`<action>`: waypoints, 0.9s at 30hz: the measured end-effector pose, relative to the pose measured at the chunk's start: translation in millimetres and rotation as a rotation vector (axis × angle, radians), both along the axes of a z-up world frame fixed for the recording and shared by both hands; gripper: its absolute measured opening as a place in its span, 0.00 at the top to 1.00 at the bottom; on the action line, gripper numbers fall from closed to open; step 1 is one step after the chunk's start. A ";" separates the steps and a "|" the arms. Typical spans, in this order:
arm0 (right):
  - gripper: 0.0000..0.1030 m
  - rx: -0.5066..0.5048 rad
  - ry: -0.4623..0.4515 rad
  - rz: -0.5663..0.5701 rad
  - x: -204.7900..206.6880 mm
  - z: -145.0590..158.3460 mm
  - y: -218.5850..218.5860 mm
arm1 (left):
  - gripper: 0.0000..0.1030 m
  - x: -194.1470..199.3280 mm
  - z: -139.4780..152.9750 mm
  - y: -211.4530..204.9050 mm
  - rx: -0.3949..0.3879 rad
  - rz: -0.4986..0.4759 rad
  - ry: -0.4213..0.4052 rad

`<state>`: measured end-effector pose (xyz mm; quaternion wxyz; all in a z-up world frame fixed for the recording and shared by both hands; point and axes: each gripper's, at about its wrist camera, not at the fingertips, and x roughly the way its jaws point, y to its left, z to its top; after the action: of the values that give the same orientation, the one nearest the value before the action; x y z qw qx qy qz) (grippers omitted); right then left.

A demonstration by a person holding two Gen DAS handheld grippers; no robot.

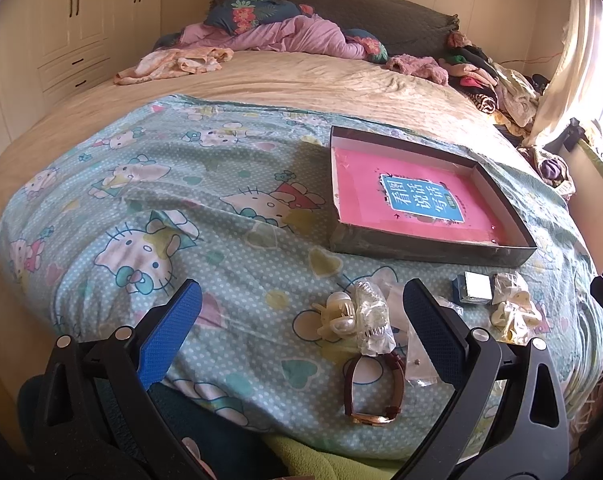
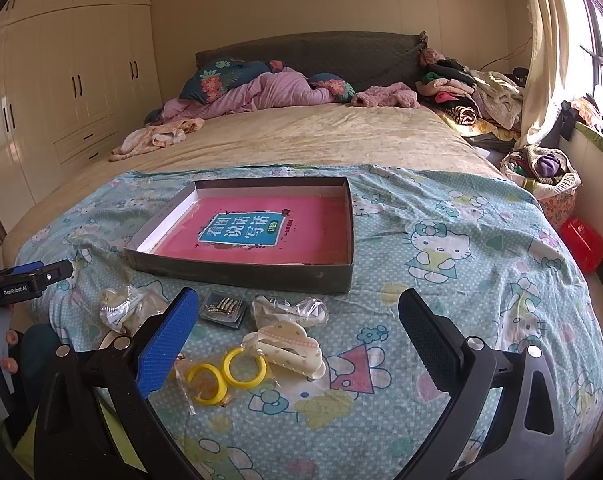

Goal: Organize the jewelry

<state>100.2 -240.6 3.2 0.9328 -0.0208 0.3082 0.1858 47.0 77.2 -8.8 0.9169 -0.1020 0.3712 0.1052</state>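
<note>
Bed (image 2: 301, 140): carries everything; the patterned sheet (image 2: 481, 280) covers its near end.
Shallow box (image 2: 241, 270): on the sheet, behind the small items — a book (image 2: 241, 230) lies flat inside it.
Small case (image 2: 223, 308): just before the box's near wall, between two plastic bags.
Cloud hair clip (image 2: 289, 348): nearer than the case, touching the two hoop earrings (image 2: 225, 376) on its left.
Watch (image 1: 375, 386): in the left wrist view, nearest of all, just before a bagged item (image 1: 371, 320); a claw clip (image 1: 335, 316) lies left of that bag.
Bedding and pillows (image 2: 253, 88): at the headboard, far behind the box.
Clothes pile (image 2: 473, 96): far right corner of the bed.
Wardrobe (image 2: 61, 80): left of the bed.
</note>
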 end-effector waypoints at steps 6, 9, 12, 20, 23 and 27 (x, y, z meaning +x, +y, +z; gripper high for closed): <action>0.04 -0.003 0.002 0.007 0.9 -0.7 2.7 | 0.09 -0.4 0.0 0.1 0.000 0.000 0.002; 0.04 -0.003 0.004 0.008 1.0 -1.1 3.3 | 0.09 -1.3 -1.0 2.0 -0.001 0.000 0.004; 0.04 -0.003 0.004 0.008 0.9 -1.0 3.6 | 0.09 -1.8 -1.6 2.7 -0.005 -0.002 0.003; 0.04 -0.004 0.003 0.008 0.9 -0.9 4.1 | 0.09 -4.7 -1.9 1.9 -0.010 -0.003 -0.004; 0.04 -0.005 0.003 0.008 0.9 -0.9 4.1 | 0.09 -4.3 -0.1 -0.2 -0.002 -0.001 -0.009; 0.04 -0.005 0.002 0.009 0.8 -0.9 4.1 | 0.09 -2.6 0.4 -1.6 -0.004 0.000 -0.004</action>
<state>101.0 -236.5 2.3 0.9316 -0.0246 0.3094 0.1891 44.4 75.6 -8.3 0.9175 -0.1040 0.3695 0.1041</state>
